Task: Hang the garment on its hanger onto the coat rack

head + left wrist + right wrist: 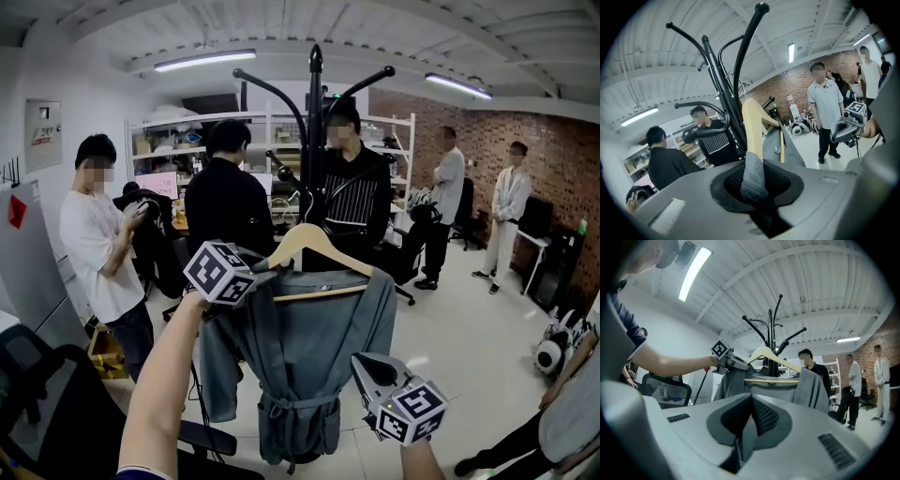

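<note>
Right tongs (364, 366): pressed together with nothing seen between them, held low, just beside the lower edge of the grey robe (309, 347). Contact with the cloth cannot be confirmed. Left tongs (259, 267): raised above and to the left of the right tongs, pinching a fold of the robe's grey cloth at the shoulder nearest them, right at the end of the wooden hanger (314, 242). The robe hangs from that hanger with its belt tied at the waist, between the two tongs and slightly beyond them. Directly behind the hanger's peak stands the black coat rack (315, 122), its curved arms spreading above both tongs. Whether the hanger's hook rests on an arm cannot be determined. Beyond the rack, two persons in dark tops stand just behind the pole. Others stand farther right on the pale floor (469, 328) near a brick wall (553, 159). Shelving (178, 141) lies farthest back, left of the rack.
</note>
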